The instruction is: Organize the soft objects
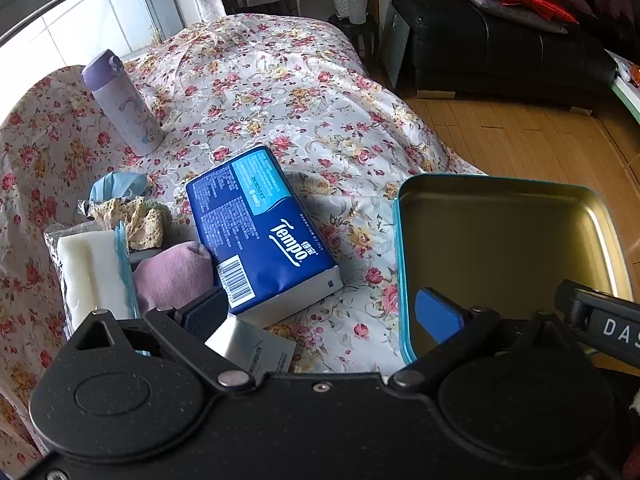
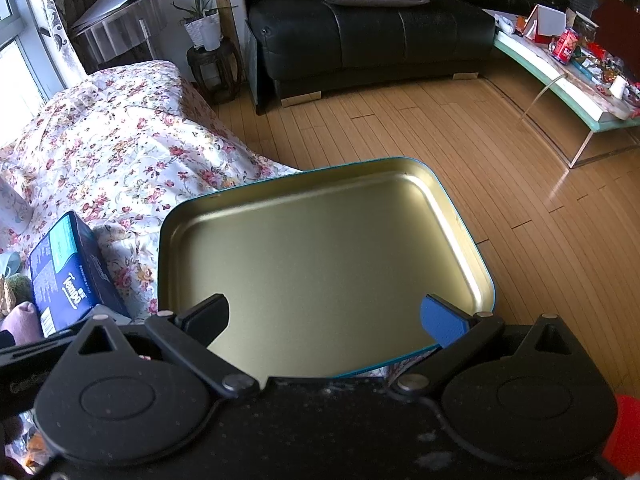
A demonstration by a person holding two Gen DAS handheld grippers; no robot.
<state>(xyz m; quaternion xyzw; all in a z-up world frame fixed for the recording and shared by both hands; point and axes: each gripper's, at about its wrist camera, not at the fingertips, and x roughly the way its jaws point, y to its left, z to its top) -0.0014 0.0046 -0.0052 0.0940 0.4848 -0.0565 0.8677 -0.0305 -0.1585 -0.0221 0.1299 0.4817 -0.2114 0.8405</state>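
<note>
1. A floral cloth with red and yellow roses [image 1: 304, 92] covers the tabletop, and everything of the task lies on it.
2. A shallow rectangular tin tray with a gold inside and a teal rim [image 2: 320, 184] sits at the right edge of the cloth, above the wooden floor [image 2: 460, 128]. Nothing lies in it.
3. A dark blue Tempo tissue pack [image 1: 256, 232] lies flat just left of the tray, barcode end toward the camera.
4. A cluster of soft things sits left of the pack: a mauve stuffed cloth pouch [image 1: 172, 272] touching it, a white foam block in clear wrap [image 1: 92, 264], a crumpled beige sponge piece [image 1: 140, 220] and a light blue fabric bundle [image 1: 116, 184] farther back.
5. A lilac lidded drinking bottle [image 1: 124, 108] stands upright beyond the cluster, well apart from the tray.
6. The left tongs [image 1: 324, 316] are spread wide, holding nothing; the black finger is over the near end of the pack and the pouch, the blue-padded finger over the tray's near corner.
7. The right tongs [image 2: 332, 320] are also spread wide and empty, both fingers over the tray's near side.
</note>
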